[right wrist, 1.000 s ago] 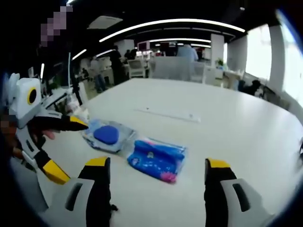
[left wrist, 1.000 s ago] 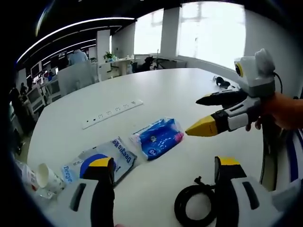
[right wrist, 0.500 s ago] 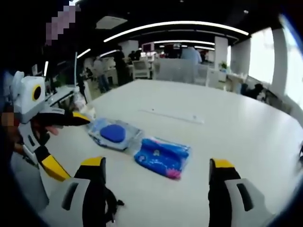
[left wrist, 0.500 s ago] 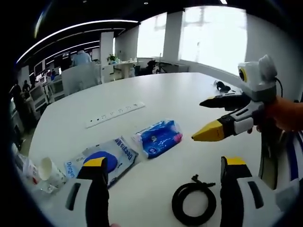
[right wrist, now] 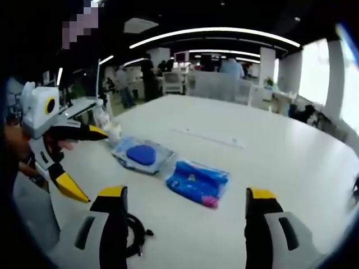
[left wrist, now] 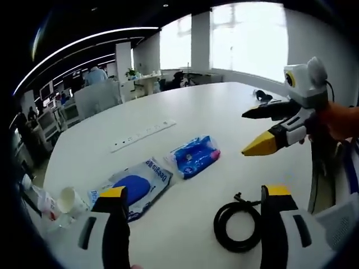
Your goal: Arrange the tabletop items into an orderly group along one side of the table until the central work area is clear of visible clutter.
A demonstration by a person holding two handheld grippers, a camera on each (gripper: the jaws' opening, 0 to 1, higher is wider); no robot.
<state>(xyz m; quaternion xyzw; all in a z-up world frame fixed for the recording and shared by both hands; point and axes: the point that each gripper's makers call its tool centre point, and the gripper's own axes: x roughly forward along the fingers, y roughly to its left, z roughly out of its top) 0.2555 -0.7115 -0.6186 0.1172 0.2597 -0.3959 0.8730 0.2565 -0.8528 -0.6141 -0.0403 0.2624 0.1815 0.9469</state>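
The left gripper view looks from low over the white table (left wrist: 224, 112) toward bright windows, its own jaws rising at the bottom and the right gripper (left wrist: 251, 132) entering at the right edge. The right gripper view faces the office interior from a similar height, the left gripper (right wrist: 95, 165) at its left edge. Both views share mid-frame the blue wipes pack (left wrist: 194, 156) (right wrist: 197, 182), the clear bag with a blue pad (left wrist: 134, 185) (right wrist: 142, 155), the white power strip (left wrist: 143, 134) (right wrist: 210, 138) and the coiled black cable (left wrist: 238, 224) (right wrist: 134, 235).

Blue pouch (left wrist: 194, 156) and clear blue-pad packet (left wrist: 134, 185) lie flat side by side, black cable coil (left wrist: 238, 226) near them.
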